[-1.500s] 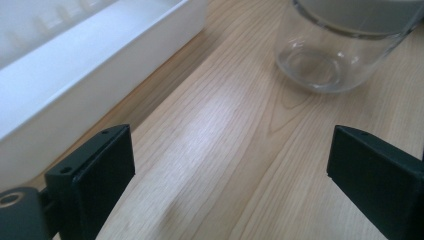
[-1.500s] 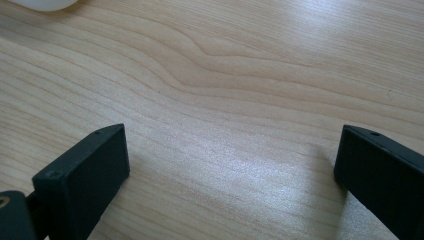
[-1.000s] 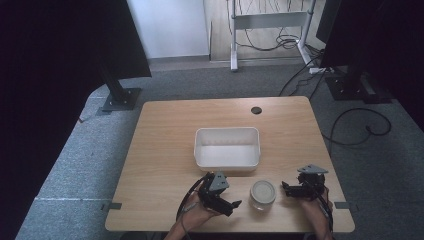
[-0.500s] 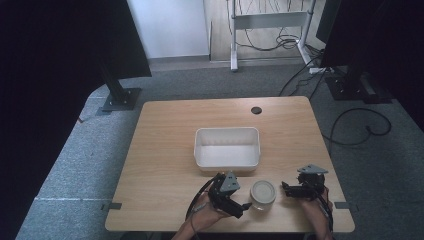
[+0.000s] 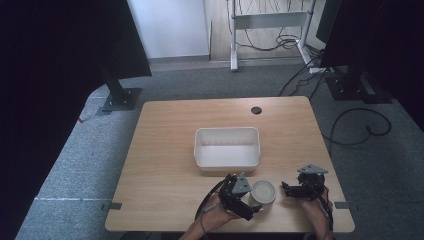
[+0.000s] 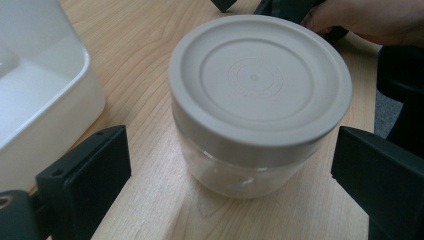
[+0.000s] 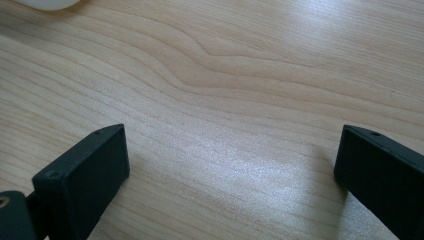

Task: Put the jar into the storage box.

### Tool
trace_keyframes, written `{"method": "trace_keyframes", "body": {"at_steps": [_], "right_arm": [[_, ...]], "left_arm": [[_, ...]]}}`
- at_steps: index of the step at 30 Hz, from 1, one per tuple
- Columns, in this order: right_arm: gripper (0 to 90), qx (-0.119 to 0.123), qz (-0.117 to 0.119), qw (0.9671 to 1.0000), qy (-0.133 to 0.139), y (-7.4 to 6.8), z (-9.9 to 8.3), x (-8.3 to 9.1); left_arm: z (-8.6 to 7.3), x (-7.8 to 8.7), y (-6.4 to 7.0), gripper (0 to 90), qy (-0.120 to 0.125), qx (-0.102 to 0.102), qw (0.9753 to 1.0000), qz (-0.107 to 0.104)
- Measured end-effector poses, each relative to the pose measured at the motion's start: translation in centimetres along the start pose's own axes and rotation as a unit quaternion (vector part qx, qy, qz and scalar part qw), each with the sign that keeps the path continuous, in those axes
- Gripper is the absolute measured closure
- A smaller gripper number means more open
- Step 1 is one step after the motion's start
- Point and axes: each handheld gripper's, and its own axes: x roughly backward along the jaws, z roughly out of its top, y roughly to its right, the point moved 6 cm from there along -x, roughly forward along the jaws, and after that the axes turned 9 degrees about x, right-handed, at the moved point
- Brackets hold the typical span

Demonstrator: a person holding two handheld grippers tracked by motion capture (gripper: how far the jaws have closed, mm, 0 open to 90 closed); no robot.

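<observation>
A clear jar with a flat grey lid stands upright near the table's front edge. My left gripper is just left of it, open. In the left gripper view the jar stands in the wide gap between the two black jaws, a little ahead of them, and neither jaw touches it. My right gripper rests to the right of the jar, a short gap away. It is open too, and in the right gripper view there is just bare wood between its jaws.
A white rectangular tray sits empty mid-table, just behind the jar, and its corner is close on the left in the left gripper view. A round cable hole lies at the back of the wooden table. The other hand is beyond the jar.
My left gripper has slid right along the front edge until it reached the jar. The right gripper, the jar and the tray have stayed put.
</observation>
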Motion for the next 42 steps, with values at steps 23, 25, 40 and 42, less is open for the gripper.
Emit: {"method": "trace_keyframes", "body": {"at_steps": [23, 25, 40, 42], "right_arm": [[0.7, 0.001, 0.001, 1.0000, 0.000, 0.0, 0.0, 0.0], [0.7, 0.002, 0.001, 1.0000, 0.000, 0.0, 0.0, 0.0], [0.7, 0.002, 0.002, 1.0000, 0.001, 0.0, 0.0, 0.0], [0.7, 0.002, 0.002, 1.0000, 0.001, 0.0, 0.0, 0.0]], "left_arm": [[0.4, -4.4, 1.1, 5.4, -0.032, -0.022, 0.9991, 0.020], [0.3, -4.7, 1.1, 7.4, -0.036, -0.023, 0.9988, 0.023], [0.5, -4.2, 1.0, 10.1, -0.025, -0.022, 0.9990, 0.030], [0.6, -4.0, 0.9, 10.1, -0.022, -0.019, 0.9991, 0.031]]}}
